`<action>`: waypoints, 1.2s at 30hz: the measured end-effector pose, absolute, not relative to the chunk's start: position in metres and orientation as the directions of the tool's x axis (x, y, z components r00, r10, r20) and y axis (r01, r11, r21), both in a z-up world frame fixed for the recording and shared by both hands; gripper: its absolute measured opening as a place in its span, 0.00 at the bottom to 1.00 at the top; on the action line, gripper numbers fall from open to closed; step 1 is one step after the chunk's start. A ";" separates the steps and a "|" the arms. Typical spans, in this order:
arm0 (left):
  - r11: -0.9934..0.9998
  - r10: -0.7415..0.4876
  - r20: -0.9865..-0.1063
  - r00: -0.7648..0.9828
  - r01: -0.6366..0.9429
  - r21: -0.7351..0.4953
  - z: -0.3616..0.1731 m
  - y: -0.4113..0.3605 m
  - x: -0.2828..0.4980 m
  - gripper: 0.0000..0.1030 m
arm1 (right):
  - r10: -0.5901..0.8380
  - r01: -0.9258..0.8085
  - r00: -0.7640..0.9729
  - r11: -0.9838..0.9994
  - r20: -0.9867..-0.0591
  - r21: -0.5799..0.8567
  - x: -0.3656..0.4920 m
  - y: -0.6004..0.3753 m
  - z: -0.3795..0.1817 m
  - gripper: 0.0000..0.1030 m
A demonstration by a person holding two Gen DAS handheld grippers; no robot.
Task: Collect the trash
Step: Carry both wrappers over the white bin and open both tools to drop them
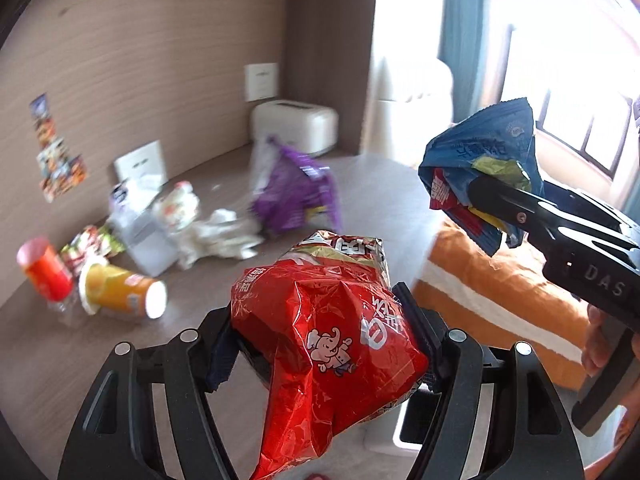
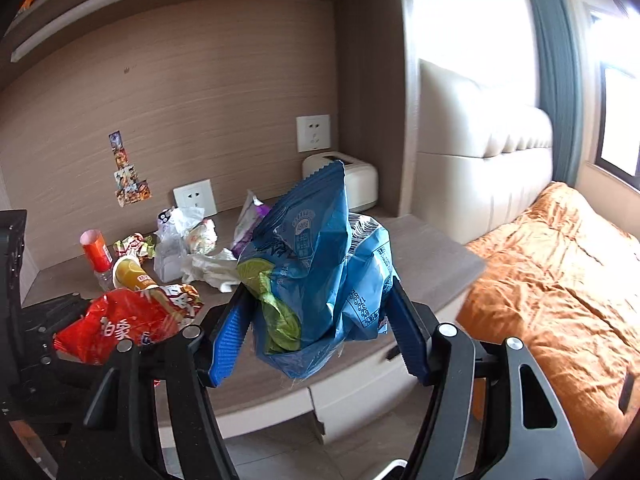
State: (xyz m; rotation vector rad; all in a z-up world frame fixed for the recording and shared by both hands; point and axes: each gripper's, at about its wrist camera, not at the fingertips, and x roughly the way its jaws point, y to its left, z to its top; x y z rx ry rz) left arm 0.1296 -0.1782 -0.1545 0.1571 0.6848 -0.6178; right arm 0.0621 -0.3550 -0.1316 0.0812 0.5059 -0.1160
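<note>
A crumpled red snack bag (image 1: 320, 320) hangs above the desk (image 1: 376, 196), and my left gripper (image 1: 320, 340) is shut on it, pads pressing both sides. My right gripper (image 2: 316, 300) is shut on a crumpled blue snack bag (image 2: 316, 248) with a green lime picture, also lifted off the desk. In the left wrist view the right gripper (image 1: 480, 196) is at the right with the blue bag (image 1: 488, 140) sticking up from it. In the right wrist view the red bag (image 2: 120, 324) shows low at the left.
On the desk lie a purple bag (image 1: 292, 192), white tissues (image 1: 216, 236), a tipped orange cup (image 1: 124, 292), a red-labelled bottle (image 1: 44, 268) and small wrappers. A white toaster (image 1: 296, 124) stands in the back corner. A bed with an orange cover (image 2: 560, 272) is to the right.
</note>
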 end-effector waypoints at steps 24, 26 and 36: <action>0.453 -0.629 -0.732 0.263 0.889 -0.070 -0.243 -0.338 0.027 0.67 | -0.330 0.466 0.728 0.881 -0.601 0.081 -0.076 -0.455 -0.191 0.64; 0.414 -0.634 -0.741 0.221 0.907 -0.083 -0.264 -0.349 0.022 0.67 | -0.327 0.478 0.715 0.874 -0.618 0.090 -0.079 -0.462 -0.207 0.64; 0.249 -0.607 -0.793 0.052 0.960 -0.128 -0.398 -0.388 0.010 0.67 | -0.298 0.534 0.600 0.840 -0.742 0.094 -0.078 -0.497 -0.332 0.64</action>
